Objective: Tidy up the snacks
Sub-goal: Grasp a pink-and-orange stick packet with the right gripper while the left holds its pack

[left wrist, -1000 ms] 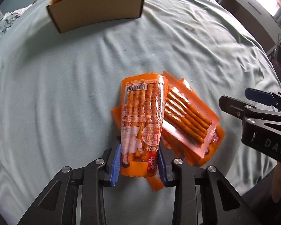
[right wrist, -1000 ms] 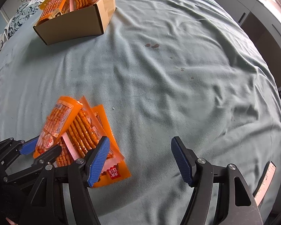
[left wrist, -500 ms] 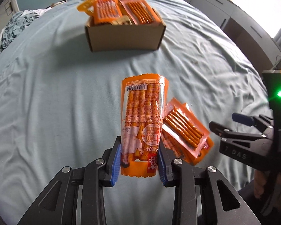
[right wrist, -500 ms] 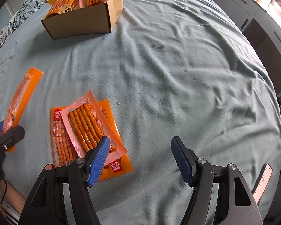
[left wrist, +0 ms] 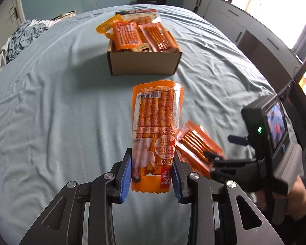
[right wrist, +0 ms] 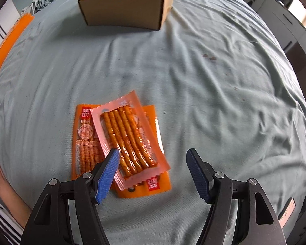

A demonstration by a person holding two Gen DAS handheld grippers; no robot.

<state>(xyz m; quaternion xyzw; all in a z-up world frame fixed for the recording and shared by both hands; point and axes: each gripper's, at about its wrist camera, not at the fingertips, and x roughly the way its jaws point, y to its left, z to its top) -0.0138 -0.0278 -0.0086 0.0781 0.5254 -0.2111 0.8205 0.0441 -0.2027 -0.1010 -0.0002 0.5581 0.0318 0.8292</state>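
An orange snack packet (left wrist: 156,136), pinched in the left claw (left wrist: 152,176), hangs above the bed (left wrist: 51,112), short of the half-filled cardboard box (left wrist: 143,63). Three packets (right wrist: 130,140) remain (overlapping), under the right claw (right wrist: 153,171), open and empty.

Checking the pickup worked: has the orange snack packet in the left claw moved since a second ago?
Yes. The snack packet rose off the pile of packets on the bed, toward the cardboard box.
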